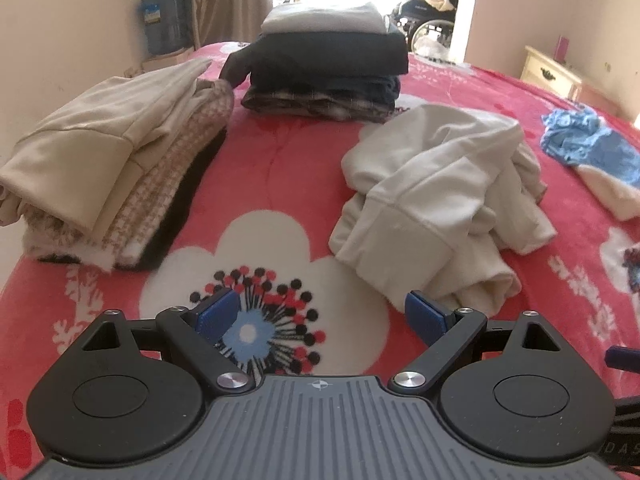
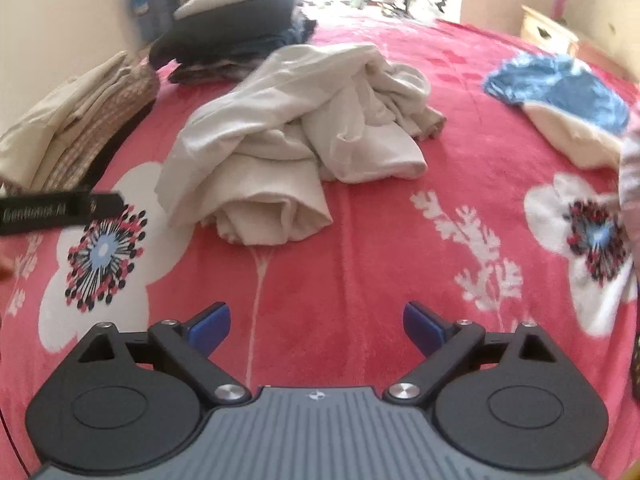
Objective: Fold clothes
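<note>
Left wrist view: both grippers wide open, holding nothing, above a fuzzy pink flowered blanket [image 1: 280, 160].
Left gripper [image 1: 320, 314] and right gripper [image 2: 316, 322] face a soft, crumpled cream sweatshirt [image 1: 436, 192] at 1 o'clock. Neat folded stacks sit at 10 o'clock [image 1: 104, 176] and 12 o'clock [image 1: 328, 68]. My guess: the sweatshirt needs folding, so grab its thick hem band and spread it flat.

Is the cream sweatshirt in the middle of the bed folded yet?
Not folded. The cream sweatshirt lies crumpled in a loose heap on the pink blanket, unlike the squared stacks behind it.
</note>
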`<state>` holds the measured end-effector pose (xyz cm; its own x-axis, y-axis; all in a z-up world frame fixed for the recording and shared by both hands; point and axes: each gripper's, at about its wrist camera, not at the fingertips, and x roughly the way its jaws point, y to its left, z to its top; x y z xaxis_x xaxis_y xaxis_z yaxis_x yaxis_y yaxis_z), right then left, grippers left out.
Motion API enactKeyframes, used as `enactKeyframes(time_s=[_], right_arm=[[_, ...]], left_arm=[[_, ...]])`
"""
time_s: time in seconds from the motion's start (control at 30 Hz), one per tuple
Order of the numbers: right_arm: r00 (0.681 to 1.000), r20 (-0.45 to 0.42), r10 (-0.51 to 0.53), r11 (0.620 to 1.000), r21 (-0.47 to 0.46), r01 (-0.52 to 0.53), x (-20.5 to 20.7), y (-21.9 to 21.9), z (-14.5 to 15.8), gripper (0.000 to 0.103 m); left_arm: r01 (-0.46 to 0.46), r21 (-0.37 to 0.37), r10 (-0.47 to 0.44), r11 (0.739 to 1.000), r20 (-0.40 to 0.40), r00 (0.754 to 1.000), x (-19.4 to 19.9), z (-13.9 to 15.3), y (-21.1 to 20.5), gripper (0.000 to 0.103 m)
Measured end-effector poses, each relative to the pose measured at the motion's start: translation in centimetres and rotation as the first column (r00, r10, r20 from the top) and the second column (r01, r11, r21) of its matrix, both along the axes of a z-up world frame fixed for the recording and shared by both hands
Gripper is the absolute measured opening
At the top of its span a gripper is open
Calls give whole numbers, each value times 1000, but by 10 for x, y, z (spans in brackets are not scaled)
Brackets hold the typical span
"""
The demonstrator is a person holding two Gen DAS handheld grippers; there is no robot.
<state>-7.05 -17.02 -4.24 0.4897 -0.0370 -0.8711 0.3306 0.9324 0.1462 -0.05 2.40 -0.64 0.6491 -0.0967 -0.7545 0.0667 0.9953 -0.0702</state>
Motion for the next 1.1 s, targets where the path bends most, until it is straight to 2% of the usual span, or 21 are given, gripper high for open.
enactKeyframes(time_s=[0.07, 0.17, 0.23, 0.33, 0.6, 0.67, 1.1], right_arm=[[999, -12, -34, 999, 26, 34, 3, -1, 0, 96], [998, -4, -63, 997, 45, 63, 37, -30, -15, 96], [995, 77, 61, 997, -58, -57, -4, -9, -2, 97], [995, 74, 67, 993, -102, -59, 0, -5, 3, 97], [993, 87, 76, 990, -127, -65, 0, -8, 10, 97], [993, 88, 78, 989, -131, -66, 1, -8, 11, 97], [994, 82, 68, 990, -132, -57, 4, -9, 9, 97]], left_arm=[[-9, 53, 9, 999, 8, 1000, -1, 1, -10, 92], [-17, 66, 16, 998, 16, 1000, -1, 4, -12, 92], [-21, 70, 20, 997, 17, 1000, -1, 5, -7, 92], [-24, 53, 24, 998, 3, 1000, 2, 6, 7, 92], [-36, 62, 35, 997, 15, 999, 16, 14, 52, 92], [-48, 105, 44, 993, 38, 998, -6, 5, -1, 92], [-29, 115, 25, 993, 36, 999, -6, 3, -4, 92]])
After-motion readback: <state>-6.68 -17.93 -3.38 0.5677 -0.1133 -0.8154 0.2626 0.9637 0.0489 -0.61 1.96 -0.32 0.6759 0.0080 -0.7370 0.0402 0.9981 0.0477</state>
